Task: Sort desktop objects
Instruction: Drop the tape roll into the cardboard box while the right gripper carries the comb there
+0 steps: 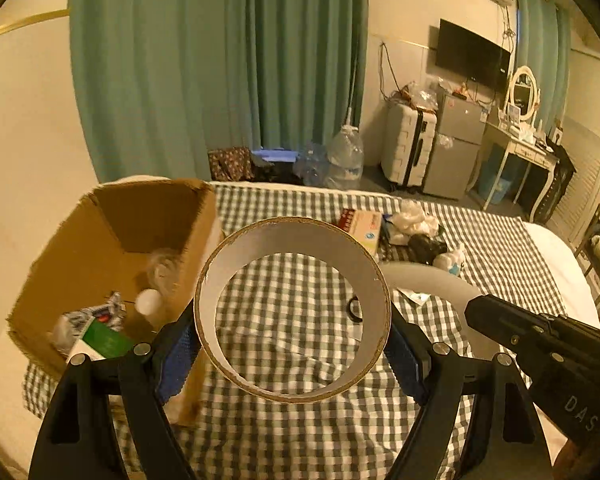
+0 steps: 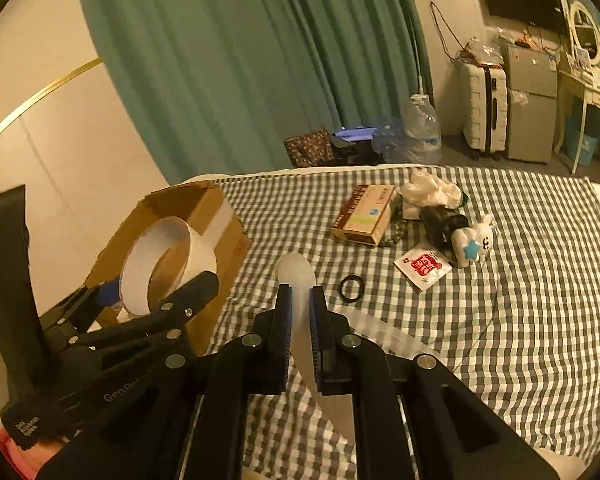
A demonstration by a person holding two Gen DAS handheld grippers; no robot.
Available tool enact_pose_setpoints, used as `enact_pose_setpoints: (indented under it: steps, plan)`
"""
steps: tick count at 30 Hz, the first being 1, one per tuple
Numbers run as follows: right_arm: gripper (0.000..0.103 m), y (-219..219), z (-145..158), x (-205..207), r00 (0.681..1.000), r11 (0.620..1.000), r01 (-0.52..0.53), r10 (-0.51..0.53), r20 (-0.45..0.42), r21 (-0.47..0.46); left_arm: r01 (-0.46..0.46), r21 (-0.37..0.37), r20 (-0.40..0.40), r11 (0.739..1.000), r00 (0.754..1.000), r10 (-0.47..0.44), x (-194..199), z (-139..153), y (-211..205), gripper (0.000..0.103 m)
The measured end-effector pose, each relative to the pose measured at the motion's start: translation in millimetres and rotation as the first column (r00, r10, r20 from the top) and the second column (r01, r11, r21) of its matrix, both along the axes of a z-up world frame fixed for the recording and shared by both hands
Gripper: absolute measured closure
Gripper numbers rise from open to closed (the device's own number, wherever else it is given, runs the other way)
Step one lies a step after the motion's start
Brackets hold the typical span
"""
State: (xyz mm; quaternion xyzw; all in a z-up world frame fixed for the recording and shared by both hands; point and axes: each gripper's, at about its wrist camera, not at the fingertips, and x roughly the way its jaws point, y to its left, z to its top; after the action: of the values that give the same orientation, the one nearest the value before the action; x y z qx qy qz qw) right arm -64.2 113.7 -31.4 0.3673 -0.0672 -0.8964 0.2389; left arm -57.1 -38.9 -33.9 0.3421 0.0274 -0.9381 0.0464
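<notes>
My left gripper [image 1: 294,354] is shut on a wide white tape roll [image 1: 292,240], held above the checked cloth beside an open cardboard box [image 1: 112,248]. The right wrist view shows the left gripper [image 2: 162,290] holding the roll [image 2: 196,252] at the box [image 2: 228,236]. My right gripper [image 2: 300,300] is shut on a thin translucent white plastic piece [image 2: 296,272] that stands upright between the fingers; in the left wrist view the piece [image 1: 428,284] shows at the right with the right gripper's body behind it.
The box holds a green-white pack [image 1: 104,342], crumpled wrappers and a white ball [image 1: 150,300]. On the checked cloth [image 2: 520,320] lie a small black ring [image 2: 352,288], a red-and-tan carton [image 2: 366,214], a white toy [image 2: 474,242], a red-printed sachet [image 2: 422,266] and white bags [image 2: 432,192].
</notes>
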Motion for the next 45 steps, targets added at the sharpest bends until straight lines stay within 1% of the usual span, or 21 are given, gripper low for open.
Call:
enact_pose_setpoints:
  steps: [6,11,19,26,28,31,36,40,42,43,44,45]
  plan:
    - [0.095,-23,20,16,0.998,0.999,-0.041,0.041,-0.038,0.008,-0.036,-0.005,-0.032,0.999,0.999,0.036,16,17,-24,0.019]
    - [0.095,-45,37,25,0.995,0.997,-0.083,0.083,-0.064,0.002,-0.076,0.010,-0.051,0.997,0.996,0.077,22,30,-51,0.019]
    - [0.095,-98,46,29,0.983,0.986,-0.161,0.164,-0.078,0.039,-0.135,0.005,-0.057,0.991,0.989,0.135,28,35,-94,0.019]
    - [0.095,-144,42,22,0.971,0.972,-0.229,0.233,-0.060,0.060,-0.200,0.008,-0.032,0.980,0.979,0.200,19,27,-140,0.019]
    - [0.095,-159,41,17,0.965,0.966,-0.252,0.255,-0.056,0.064,-0.214,0.002,-0.028,0.977,0.976,0.214,15,24,-152,0.019]
    - [0.095,-182,39,8,0.959,0.959,-0.277,0.280,-0.046,0.064,-0.237,0.012,-0.015,0.971,0.971,0.238,10,18,-172,0.019]
    - [0.095,-214,29,-14,0.953,0.952,-0.303,0.304,-0.020,0.054,-0.257,-0.001,0.011,0.966,0.966,0.257,2,1,-196,0.019]
    - [0.095,-236,16,-35,0.951,0.950,-0.308,0.308,0.009,0.047,-0.260,0.023,0.045,0.965,0.965,0.259,-7,-16,-212,0.019]
    - [0.094,-242,10,-44,0.951,0.951,-0.307,0.306,0.030,0.034,-0.255,0.023,0.057,0.967,0.966,0.253,-10,-21,-215,0.019]
    - [0.092,-245,7,-48,0.953,0.953,-0.302,0.301,0.039,0.028,-0.250,0.019,0.066,0.968,0.966,0.248,-12,-25,-215,0.019]
    - [0.083,-246,5,-52,0.956,0.956,-0.292,0.291,0.044,0.021,-0.248,0.017,0.070,0.969,0.967,0.246,-13,-27,-215,0.018]
    - [0.080,-245,3,-55,0.959,0.960,-0.280,0.280,0.052,0.008,-0.246,0.019,0.076,0.969,0.967,0.244,-13,-29,-216,0.016]
